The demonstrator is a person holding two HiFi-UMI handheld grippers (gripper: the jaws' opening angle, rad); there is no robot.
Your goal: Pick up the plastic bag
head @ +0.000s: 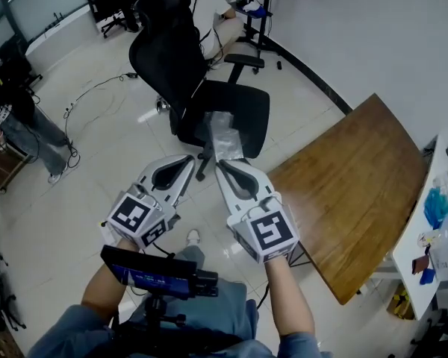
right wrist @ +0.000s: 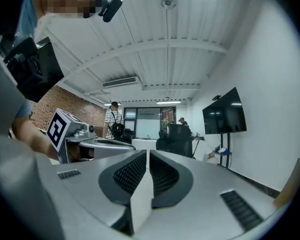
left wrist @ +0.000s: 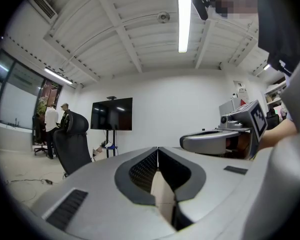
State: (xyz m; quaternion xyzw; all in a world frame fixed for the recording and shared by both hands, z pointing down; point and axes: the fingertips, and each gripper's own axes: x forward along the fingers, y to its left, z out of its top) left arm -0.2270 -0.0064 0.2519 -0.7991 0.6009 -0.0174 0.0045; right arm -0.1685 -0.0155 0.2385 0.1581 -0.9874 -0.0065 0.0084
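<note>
Jaws on both grippers are closed and empty. The left gripper (left wrist: 157,149) has its tips meeting. The right gripper (right wrist: 147,152) shows only a hairline slit at its tips, with nothing in it.

In the head view the bag (head: 224,134) is a crinkled, pale, translucent heap. It seems to lie on the near edge of the chair (head: 248,109) seat, at 12 o'clock from the right gripper's tip and close to it. Neither gripper view shows the bag, since both grippers point level and look over the seat. The task is at the approach stage, and no grasp is made yet.

To do this well:
- The right gripper is the natural one to use, as it sits nearest the bag. Its jaws need to spread wide before it goes in.
- Its nose should tip down from level towards the seat so that its camera finds the bag.
- Aim for a raised fold or bunched ridge. Flat film is likely to slide out of the jaws.
- Close fully and check that film is caught before lifting.
- Lift gently, because thin plastic can slip or stretch.
- Press lightly, since the chair probably rolls or swivels under a push. The left gripper, at 9 o'clock from the right one, can stay clear or pin the far side of the bag.
- The desk (head: 351,192) at 3 o'clock plays no part in this step.
</note>
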